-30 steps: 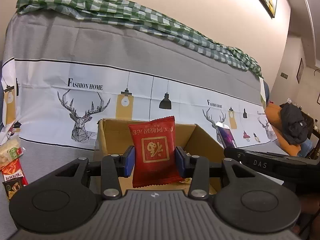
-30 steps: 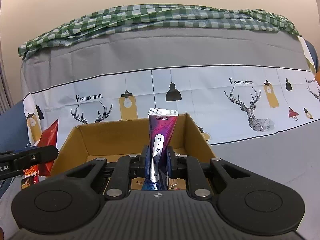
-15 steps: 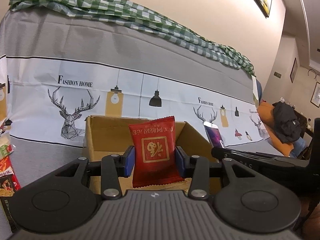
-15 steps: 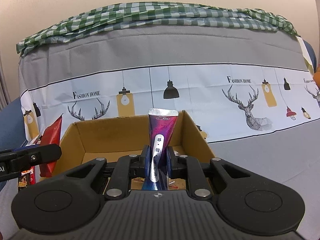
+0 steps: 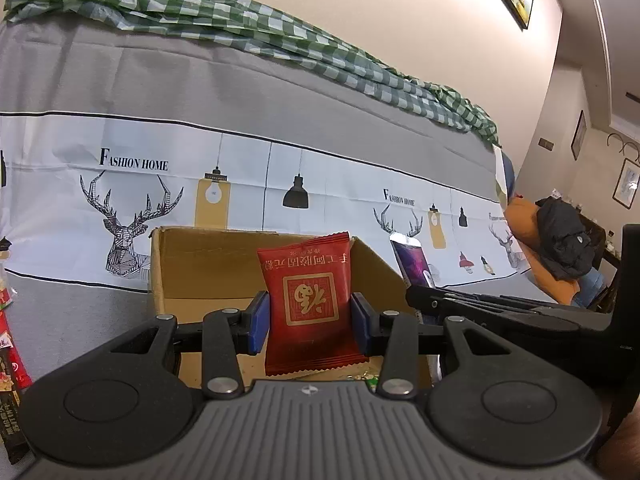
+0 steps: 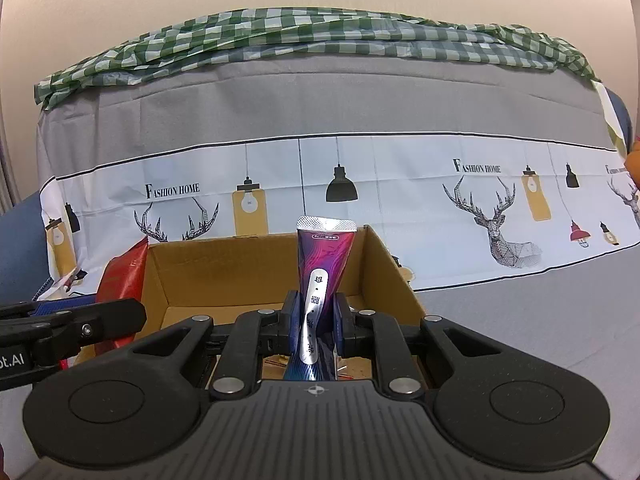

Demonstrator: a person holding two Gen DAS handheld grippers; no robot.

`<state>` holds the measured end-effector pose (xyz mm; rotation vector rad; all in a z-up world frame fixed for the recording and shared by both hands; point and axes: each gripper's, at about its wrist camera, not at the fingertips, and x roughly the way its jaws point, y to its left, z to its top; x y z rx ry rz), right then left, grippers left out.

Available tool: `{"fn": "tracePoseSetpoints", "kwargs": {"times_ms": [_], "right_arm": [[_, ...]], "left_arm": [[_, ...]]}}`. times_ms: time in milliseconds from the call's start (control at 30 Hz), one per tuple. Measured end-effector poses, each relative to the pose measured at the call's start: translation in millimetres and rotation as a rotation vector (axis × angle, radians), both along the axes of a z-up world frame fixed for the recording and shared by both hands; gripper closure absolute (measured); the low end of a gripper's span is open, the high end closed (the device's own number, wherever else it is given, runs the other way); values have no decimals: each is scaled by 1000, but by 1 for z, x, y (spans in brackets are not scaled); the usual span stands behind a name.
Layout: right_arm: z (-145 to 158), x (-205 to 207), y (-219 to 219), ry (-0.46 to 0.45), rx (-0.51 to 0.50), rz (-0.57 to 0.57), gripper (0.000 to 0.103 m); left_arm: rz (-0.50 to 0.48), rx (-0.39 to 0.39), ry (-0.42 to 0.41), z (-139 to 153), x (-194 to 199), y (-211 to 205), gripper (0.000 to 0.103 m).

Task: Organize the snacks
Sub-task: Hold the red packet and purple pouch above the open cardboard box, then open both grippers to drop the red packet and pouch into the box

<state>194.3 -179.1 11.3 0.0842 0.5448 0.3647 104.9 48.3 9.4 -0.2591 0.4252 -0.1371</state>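
Compared with a second ago, the cardboard box (image 5: 208, 268) sits further right in the left view, while the left gripper (image 5: 309, 322) still clamps the red packet (image 5: 310, 300) and the right gripper (image 6: 315, 320) the purple sachet (image 6: 322, 264), both above the box, whose floor is mostly hidden, with cut-off snack packs (image 5: 10, 376) at far left.
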Motion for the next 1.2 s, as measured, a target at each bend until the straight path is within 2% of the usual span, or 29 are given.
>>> {"fn": "tracePoseSetpoints", "kwargs": {"times_ms": [867,933,967,1000,1033,1067,1167,1200], "right_arm": [[-1,-1,2,-12,-9,-1,86],[-1,-1,2,-10,-8,-1,86],[-1,-1,2,-9,-8,-2,86],[-1,-1,2,-8,-10,-3,84],[-1,-1,2,-4,-12,-6,82],[-1,0,2,-3,-15,-15,81],[-1,1,0,-1,-14,-46,62],[-1,1,-1,-1,-8,-51,59]], "left_arm": [[-18,-5,2,0,1,-1,56],[-27,-12,6,1,2,-1,56],[-35,-18,15,0,3,-2,50],[-40,-20,26,-1,4,-2,40],[-37,-18,29,-2,4,-3,38],[-32,-12,27,-2,4,-4,38],[-26,-10,21,-1,4,-3,38],[-22,-9,17,-1,3,-2,38]]}}
